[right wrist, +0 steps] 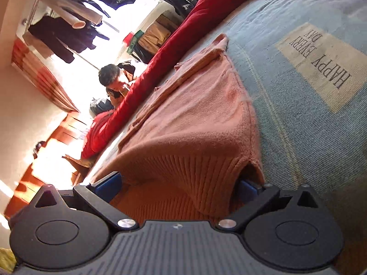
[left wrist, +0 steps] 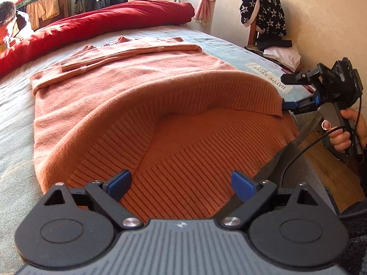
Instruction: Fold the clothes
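My left gripper [left wrist: 181, 183] stands with its blue-padded fingers spread wide, the ribbed hem of the salmon-orange knitted sweater [left wrist: 128, 96] lying between and just ahead of them, clamped by neither. The sweater stretches away from that gripper across the pale blue bed cover [left wrist: 13, 119], sleeves folded across its far end. Off to that gripper's right, my right gripper [right wrist: 179, 188] has its fingers apart too, the lifted hem corner draped across the gap between them; I cannot tell whether anything is pinched. A red quilt [left wrist: 96, 23] lies beyond the sweater.

Fuzzy knit sweater [left wrist: 128, 105] (ribbed hem); woven bedcover [right wrist: 298, 123].
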